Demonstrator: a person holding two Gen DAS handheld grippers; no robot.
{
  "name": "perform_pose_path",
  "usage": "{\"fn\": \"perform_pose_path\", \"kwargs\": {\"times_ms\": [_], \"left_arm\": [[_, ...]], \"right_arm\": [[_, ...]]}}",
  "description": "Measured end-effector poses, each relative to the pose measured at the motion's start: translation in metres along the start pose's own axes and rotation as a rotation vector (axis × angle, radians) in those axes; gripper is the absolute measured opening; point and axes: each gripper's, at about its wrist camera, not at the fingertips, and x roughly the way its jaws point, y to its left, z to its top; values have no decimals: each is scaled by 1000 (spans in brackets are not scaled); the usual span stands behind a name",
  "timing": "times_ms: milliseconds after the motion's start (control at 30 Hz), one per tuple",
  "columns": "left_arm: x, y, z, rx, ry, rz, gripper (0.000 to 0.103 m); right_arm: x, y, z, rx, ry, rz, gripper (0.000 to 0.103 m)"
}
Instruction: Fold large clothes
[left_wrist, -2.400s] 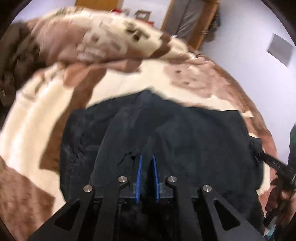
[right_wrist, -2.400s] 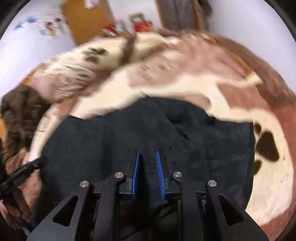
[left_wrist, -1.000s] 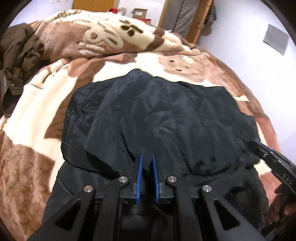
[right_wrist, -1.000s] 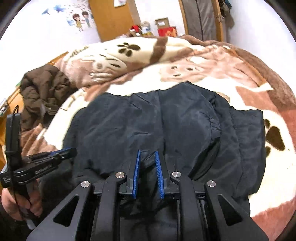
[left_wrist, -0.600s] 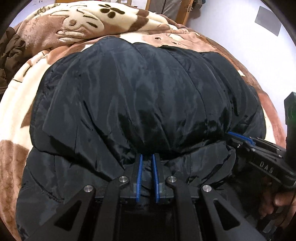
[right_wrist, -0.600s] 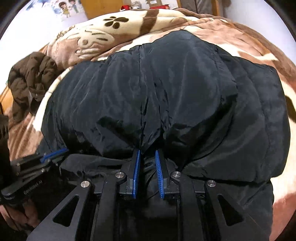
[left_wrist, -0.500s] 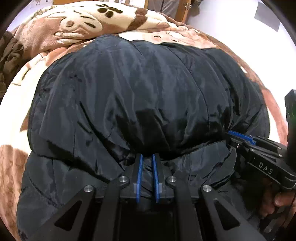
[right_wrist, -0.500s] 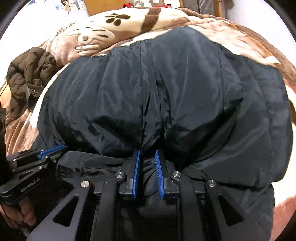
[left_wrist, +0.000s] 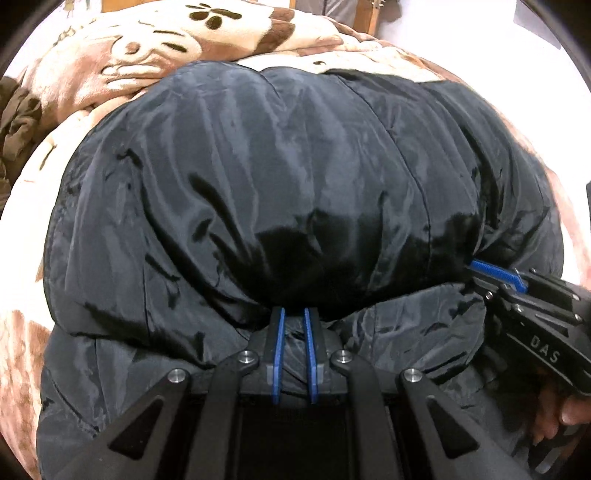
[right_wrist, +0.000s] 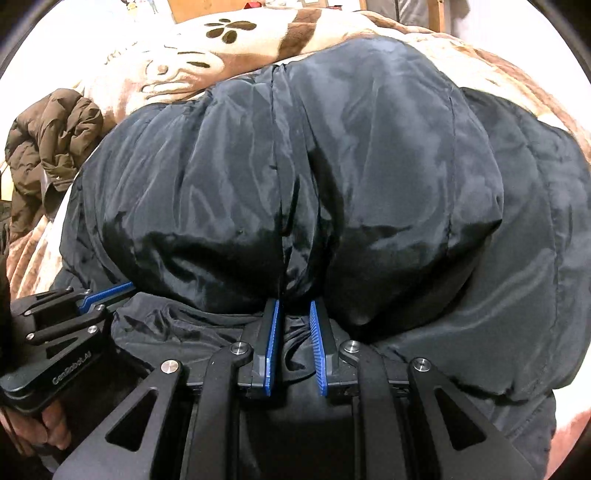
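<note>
1. A black padded jacket (left_wrist: 295, 177) is spread on a brown and cream fleece blanket (left_wrist: 122, 62) with paw prints. One part of it has been doubled over towards the person, so a puffed bulge lies on top of the lower layer.
2. The folded edge is held at two places, it seems so that it can be laid down straight and level on the layer beneath.
3. The left gripper (left_wrist: 294, 325) is almost pressed together; black fabric is pinched between its blue pads (left_wrist: 277, 350).
4. The right gripper (right_wrist: 295, 314) is also nearly closed, and a bunch of the same fabric is gripped between its fingers.
5. A brown jacket (right_wrist: 51, 136) is left crumpled beside, not touched.
</note>
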Motion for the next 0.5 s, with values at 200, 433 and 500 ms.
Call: {"fn": "perform_pose_path", "kwargs": {"times_ms": [200,433,500], "left_arm": [[-42,3,-16,-6,-24,-13,12],[-112,10,-64,-30,-92,-32,12],[-130,16,-80,-38,-109,-31,12]], "right_arm": [[-66,-11,-23,63,-75,13,18],[-148,-30,-78,122,-161,4,43],[-163,-38,-95,143,-155,5,44]]}}
